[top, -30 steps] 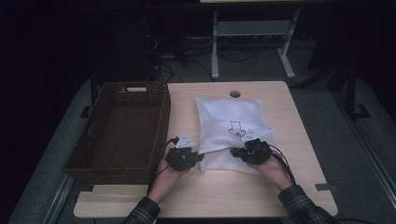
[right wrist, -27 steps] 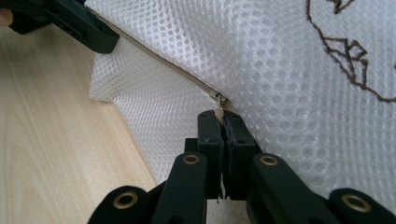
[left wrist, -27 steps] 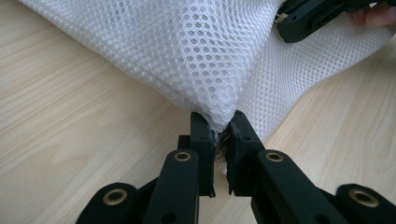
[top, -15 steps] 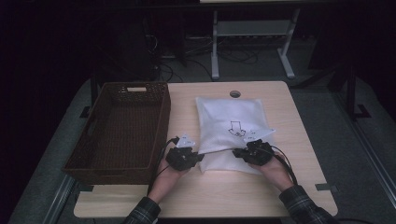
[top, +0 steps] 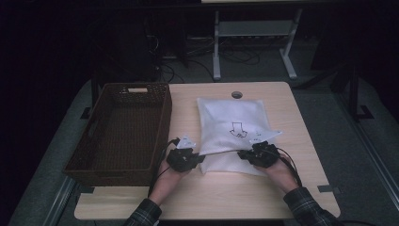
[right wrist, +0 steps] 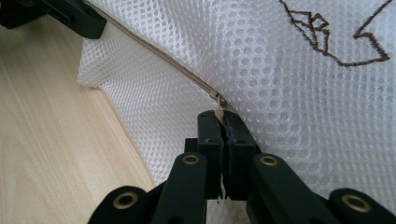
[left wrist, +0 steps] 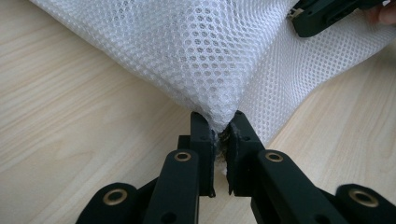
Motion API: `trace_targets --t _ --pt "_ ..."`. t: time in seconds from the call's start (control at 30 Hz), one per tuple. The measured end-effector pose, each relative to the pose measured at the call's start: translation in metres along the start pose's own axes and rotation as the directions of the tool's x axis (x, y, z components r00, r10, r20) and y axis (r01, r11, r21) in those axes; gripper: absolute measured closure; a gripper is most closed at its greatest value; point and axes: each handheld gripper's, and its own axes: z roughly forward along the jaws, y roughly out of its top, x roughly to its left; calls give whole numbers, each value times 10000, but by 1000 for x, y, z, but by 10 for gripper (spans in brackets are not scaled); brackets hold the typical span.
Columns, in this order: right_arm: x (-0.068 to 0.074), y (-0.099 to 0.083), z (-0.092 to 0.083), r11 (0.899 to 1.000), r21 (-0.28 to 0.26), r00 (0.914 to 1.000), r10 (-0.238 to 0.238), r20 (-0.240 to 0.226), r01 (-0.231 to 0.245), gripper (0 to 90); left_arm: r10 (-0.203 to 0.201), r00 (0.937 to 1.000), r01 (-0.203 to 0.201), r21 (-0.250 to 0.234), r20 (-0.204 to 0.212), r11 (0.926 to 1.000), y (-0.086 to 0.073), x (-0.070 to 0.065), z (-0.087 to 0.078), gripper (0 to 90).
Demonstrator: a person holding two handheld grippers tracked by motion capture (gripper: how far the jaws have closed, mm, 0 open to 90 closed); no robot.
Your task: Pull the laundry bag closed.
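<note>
The mesh bag [top: 231, 123] was white, with a dark arrow drawing on its top face. It lay flat on the surface [top: 291, 141], right of the basket [top: 120, 127]. Its near edge was lifted, a zip [right wrist: 215, 96] running along it.

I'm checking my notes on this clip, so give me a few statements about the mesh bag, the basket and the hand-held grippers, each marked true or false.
1. The left hand-held gripper pinches a corner of the white mesh bag. True.
2. The right hand-held gripper stands open above the bag. False: it is shut on the zipper pull.
3. The mesh bag lies inside the wicker basket. False: it lies on the table, right of the basket.
4. An arrow is printed on the bag. True.
</note>
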Motion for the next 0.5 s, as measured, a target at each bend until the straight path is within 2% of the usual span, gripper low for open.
trace_targets --t 0.4,0.5 --pt "-4 -4 -7 10000 -7 9999 26 131 -26 868 -34 10000 34 -16 -26 10000 -1 0 0 829" --pt "-6 -8 -11 9999 -33 9997 170 195 -169 868 -14 10000 14 10 -25 10000 -1 0 0 828"
